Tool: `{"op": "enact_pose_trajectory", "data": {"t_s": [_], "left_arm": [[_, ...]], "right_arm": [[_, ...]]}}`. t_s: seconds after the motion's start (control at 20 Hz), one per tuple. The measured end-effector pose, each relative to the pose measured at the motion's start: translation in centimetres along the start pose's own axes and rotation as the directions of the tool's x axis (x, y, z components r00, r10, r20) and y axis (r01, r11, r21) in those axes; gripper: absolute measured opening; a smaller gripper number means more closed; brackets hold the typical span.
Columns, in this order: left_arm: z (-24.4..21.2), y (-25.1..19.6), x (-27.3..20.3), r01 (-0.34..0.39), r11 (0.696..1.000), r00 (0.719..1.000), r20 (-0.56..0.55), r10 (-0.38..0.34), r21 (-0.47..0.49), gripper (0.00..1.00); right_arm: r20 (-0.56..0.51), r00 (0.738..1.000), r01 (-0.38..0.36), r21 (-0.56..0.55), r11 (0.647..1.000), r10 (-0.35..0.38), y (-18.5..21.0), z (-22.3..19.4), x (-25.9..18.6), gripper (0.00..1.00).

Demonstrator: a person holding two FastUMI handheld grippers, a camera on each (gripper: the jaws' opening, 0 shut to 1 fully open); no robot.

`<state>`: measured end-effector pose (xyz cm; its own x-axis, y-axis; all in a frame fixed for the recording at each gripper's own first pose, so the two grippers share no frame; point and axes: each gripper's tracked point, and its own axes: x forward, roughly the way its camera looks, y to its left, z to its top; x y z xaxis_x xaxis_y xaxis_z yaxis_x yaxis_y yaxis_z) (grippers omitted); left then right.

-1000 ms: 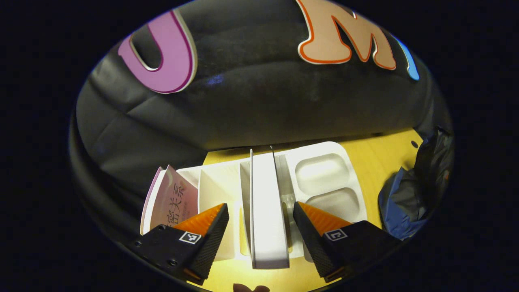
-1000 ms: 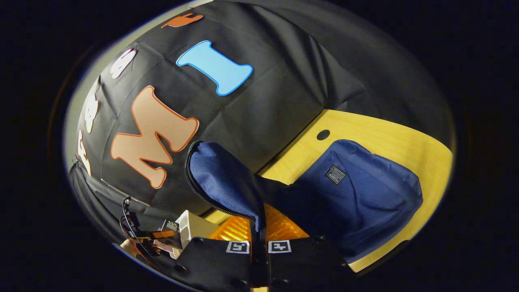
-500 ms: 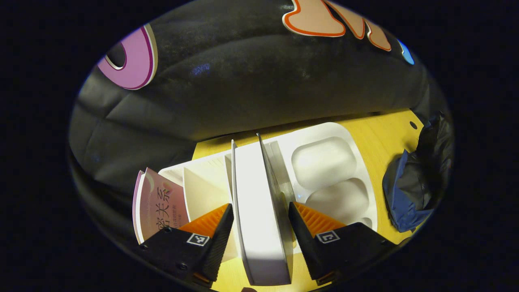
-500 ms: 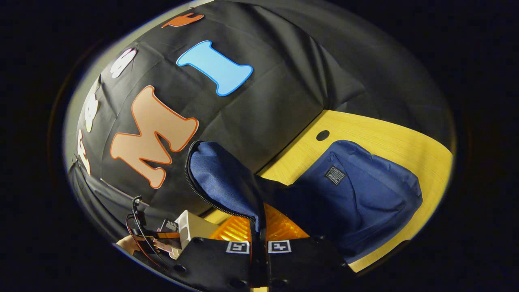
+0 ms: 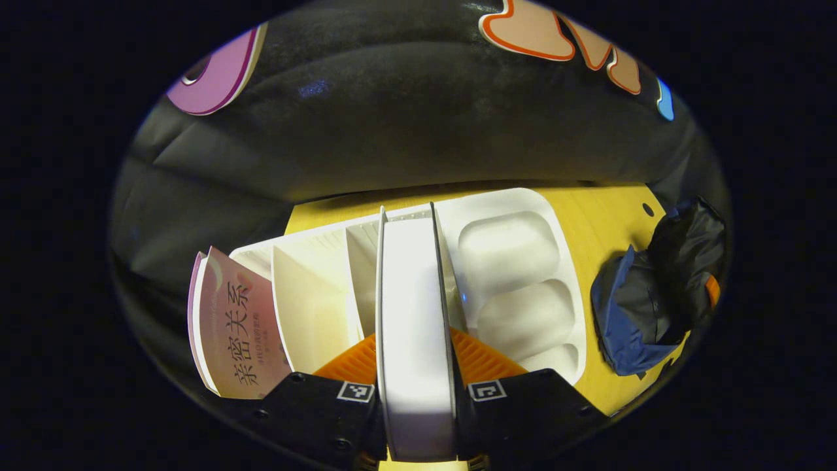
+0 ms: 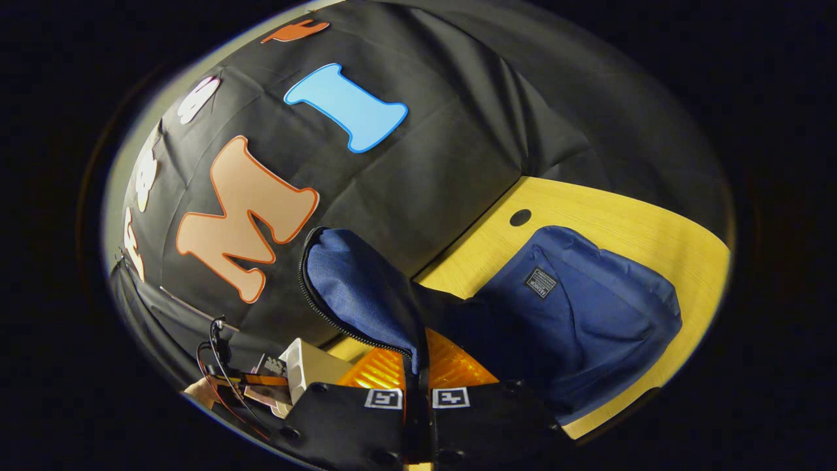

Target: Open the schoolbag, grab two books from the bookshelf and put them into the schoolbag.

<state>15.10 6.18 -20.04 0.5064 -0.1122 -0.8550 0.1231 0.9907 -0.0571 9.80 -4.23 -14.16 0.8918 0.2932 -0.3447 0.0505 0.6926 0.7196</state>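
In the left gripper view my left gripper (image 5: 413, 353) is shut on a white book (image 5: 412, 314) that stands upright in the white bookshelf (image 5: 314, 294). A pink book (image 5: 232, 327) leans at the shelf's left end. The blue schoolbag (image 5: 644, 307) lies to the right on the yellow table. In the right gripper view my right gripper (image 6: 416, 366) is shut on the edge of the schoolbag's flap (image 6: 359, 288) and holds it raised. The bag's body (image 6: 575, 314) rests on the table, its mouth dark beneath the flap.
The shelf's right part is a tray with two hollows (image 5: 516, 281). The yellow table (image 6: 628, 216) has a round hole (image 6: 520, 217) near the black cloth wall. At the lower left of the right gripper view the left gripper with its wires (image 6: 229, 379) sits by the shelf (image 6: 307, 366).
My left gripper has moved forward over the white book and closed its fingers on it. The right gripper still holds the bag's flap, unmoved.
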Motion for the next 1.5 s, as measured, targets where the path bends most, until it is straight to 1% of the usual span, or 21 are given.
{"op": "enact_pose_trajectory", "data": {"t_s": [0.1, 0.15, 0.2, 0.25, 0.3, 0.4, 0.45, 0.5, 0.55, 0.6, 0.8, 0.9, 1.05, 1.1, 1.15, 1.2, 1.25, 1.3, 1.4, 1.45, 1.5], "left_arm": [[-0.1, 0.3, -0.8, 0.012, 1.0, 1.0, 0.006, -0.012, 0.001, 0.37], [-0.1, 1.0, -1.2, 0.0, 1.0, 1.0, 0.014, 0.0, 0.01, 0.34], [0.2, 1.4, -1.7, 0.0, 1.0, 0.999, 0.034, -0.001, 0.016, 0.37], [0.5, 1.3, -2.2, 0.008, 1.0, 0.999, 0.045, -0.009, 0.01, 0.34], [0.9, 1.2, -2.9, 0.021, 1.0, 0.998, 0.059, -0.02, -0.004, 0.39], [1.2, 1.6, -4.1, 0.035, 0.999, 0.996, 0.083, -0.034, -0.012, 0.34], [1.4, 1.8, -4.9, 0.038, 0.999, 0.995, 0.095, -0.036, -0.021, 0.39], [1.7, 1.9, -5.5, 0.043, 0.999, 0.993, 0.108, -0.04, -0.025, 0.34], [2.0, 2.0, -6.1, 0.05, 0.998, 0.991, 0.122, -0.046, -0.026, 0.36], [2.1, 2.2, -6.8, 0.052, 0.998, 0.99, 0.131, -0.048, -0.033, 0.36], [3.3, 2.9, -10.3, 0.058, 0.997, 0.976, 0.215, -0.045, -0.058, 0.36], [4.2, 3.4, -12.5, 0.071, 0.995, 0.963, 0.265, -0.048, -0.075, 0.34], [5.3, 4.3, -16.1, 0.109, 0.988, 0.94, 0.334, -0.066, -0.114, 0.34], [5.6, 4.7, -16.8, 0.133, 0.981, 0.932, 0.355, -0.076, -0.138, 0.36], [5.9, 4.9, -17.7, 0.165, 0.972, 0.921, 0.378, -0.092, -0.166, 0.33], [6.0, 4.7, -18.7, 0.207, 0.959, 0.911, 0.396, -0.116, -0.194, 0.36], [6.2, 4.5, -19.5, 0.252, 0.94, 0.897, 0.42, -0.138, -0.231, 0.33], [6.4, 4.4, -19.7, 0.293, 0.918, 0.887, 0.433, -0.158, -0.267, 0.33], [6.4, 4.0, -19.9, 0.374, 0.866, 0.866, 0.46, -0.197, -0.332, 0.36], [6.2, 3.4, -20.1, 0.417, 0.831, 0.852, 0.476, -0.218, -0.367, 0.34], [6.3, 2.9, -20.3, 0.461, 0.799, 0.838, 0.485, -0.249, -0.387, 0.35]], "right_arm": [[0.001, 1.0, 0.002, 0.004, 1.0, -0.002, 0.0, 0.0, -0.1, 0.03], [0.0, 1.0, 0.002, 0.001, 1.0, -0.002, 0.0, 0.0, 0.0, 0.04], [-0.002, 1.0, 0.003, -0.001, 1.0, -0.003, 0.0, -0.1, 0.0, 0.04], [-0.004, 1.0, 0.004, -0.004, 1.0, -0.004, 0.0, -0.1, 0.0, 0.04], [-0.005, 1.0, 0.004, -0.008, 1.0, -0.004, 0.0, -0.2, 0.0, 0.03], [-0.006, 1.0, 0.004, -0.007, 1.0, -0.004, -0.1, -0.3, 0.1, 0.04], [-0.007, 1.0, 0.004, -0.005, 1.0, -0.004, 0.0, -0.2, 0.1, 0.04], [-0.008, 1.0, 0.004, -0.004, 1.0, -0.005, 0.0, -0.2, 0.1, 0.04], [-0.008, 1.0, 0.005, -0.005, 1.0, -0.005, 0.0, -0.2, 0.1, 0.04], [-0.008, 1.0, 0.005, -0.005, 1.0, -0.005, 0.0, -0.2, 0.1, 0.04], [-0.01, 1.0, 0.006, 0.001, 1.0, -0.006, 0.0, -0.2, 0.1, 0.04], [-0.013, 1.0, 0.005, -0.005, 1.0, -0.006, 0.0, -0.3, 0.1, 0.04], [-0.012, 1.0, 0.004, -0.005, 1.0, -0.004, 0.0, -0.3, 0.2, 0.04], [-0.012, 1.0, 0.004, -0.003, 1.0, -0.004, 0.0, -0.3, 0.1, 0.03], [-0.014, 1.0, 0.004, -0.003, 1.0, -0.004, 0.0, -0.3, 0.2, 0.04], [-0.015, 1.0, 0.003, -0.003, 1.0, -0.003, 0.1, -0.3, 0.2, 0.04], [-0.016, 1.0, 0.004, -0.001, 1.0, -0.004, 0.0, -0.2, 0.2, 0.04], [-0.016, 1.0, 0.004, 0.0, 1.0, -0.004, 0.1, -0.4, 0.2, 0.04], [-0.018, 1.0, 0.005, -0.004, 1.0, -0.005, 0.1, -0.3, 0.2, 0.03], [-0.019, 1.0, 0.005, -0.007, 1.0, -0.005, 0.0, -0.3, 0.2, 0.04], [-0.02, 1.0, 0.006, -0.009, 1.0, -0.006, 0.0, -0.4, 0.2, 0.03]]}}
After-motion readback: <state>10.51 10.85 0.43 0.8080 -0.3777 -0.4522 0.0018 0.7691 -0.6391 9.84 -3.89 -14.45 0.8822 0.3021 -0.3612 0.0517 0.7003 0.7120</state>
